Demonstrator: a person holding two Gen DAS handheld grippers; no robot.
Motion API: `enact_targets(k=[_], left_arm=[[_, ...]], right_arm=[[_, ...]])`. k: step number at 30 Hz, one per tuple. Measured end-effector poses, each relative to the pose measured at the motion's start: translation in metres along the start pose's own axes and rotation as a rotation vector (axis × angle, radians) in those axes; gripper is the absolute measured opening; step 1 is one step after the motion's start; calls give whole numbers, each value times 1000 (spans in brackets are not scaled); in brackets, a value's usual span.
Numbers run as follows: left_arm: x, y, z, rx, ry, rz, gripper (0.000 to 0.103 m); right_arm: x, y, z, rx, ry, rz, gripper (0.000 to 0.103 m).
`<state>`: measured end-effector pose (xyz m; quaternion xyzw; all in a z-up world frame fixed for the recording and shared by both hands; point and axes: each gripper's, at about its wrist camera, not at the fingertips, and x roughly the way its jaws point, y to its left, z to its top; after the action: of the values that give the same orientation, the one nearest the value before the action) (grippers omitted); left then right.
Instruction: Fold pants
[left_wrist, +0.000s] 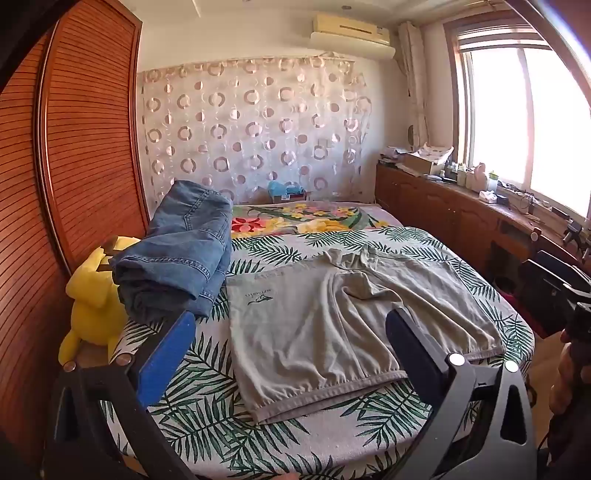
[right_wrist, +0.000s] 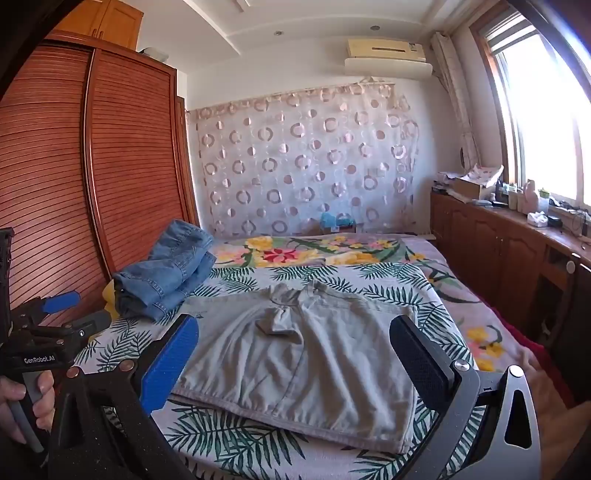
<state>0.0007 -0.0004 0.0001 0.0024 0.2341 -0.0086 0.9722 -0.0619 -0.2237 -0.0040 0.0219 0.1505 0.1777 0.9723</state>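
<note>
Grey pants (left_wrist: 332, 332) (right_wrist: 314, 362) lie flat on the bed in a rough rectangle. Their bunched waist is on the far side and a hem edge faces me. My left gripper (left_wrist: 291, 317) hovers over the bed's near edge, open wide, with nothing between its blue and dark fingers. My right gripper (right_wrist: 295, 323) is likewise open and empty, just short of the pants' near edge. In the right wrist view the left gripper (right_wrist: 79, 312) shows at the far left, with a hand (right_wrist: 22, 402) on its handle.
Folded blue jeans (left_wrist: 177, 254) (right_wrist: 166, 273) are piled at the bed's left, beside a yellow plush toy (left_wrist: 92, 291). A leaf-print cover (left_wrist: 207, 417) spreads over the bed. A slatted wooden wardrobe (left_wrist: 85, 129) stands at left and a cluttered sideboard (left_wrist: 443, 206) under the window at right.
</note>
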Motion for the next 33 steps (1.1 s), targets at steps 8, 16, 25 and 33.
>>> enact_targets(k=[8,16,25,33], left_arm=[[0,0,0,-3,-3,7,103],[1,2,0,-4,-9,7,103],[-6,3,4,-7,-21,15,103],[-7,4,5,-6,-24,13,103]], right_arm=[[-1,0,0,-7,-2,3,103],[6,3,-4,-9,1,4,103],[2,4,-3,-9,-4,3,103],[0,4,-2,-8,-5,5,103]])
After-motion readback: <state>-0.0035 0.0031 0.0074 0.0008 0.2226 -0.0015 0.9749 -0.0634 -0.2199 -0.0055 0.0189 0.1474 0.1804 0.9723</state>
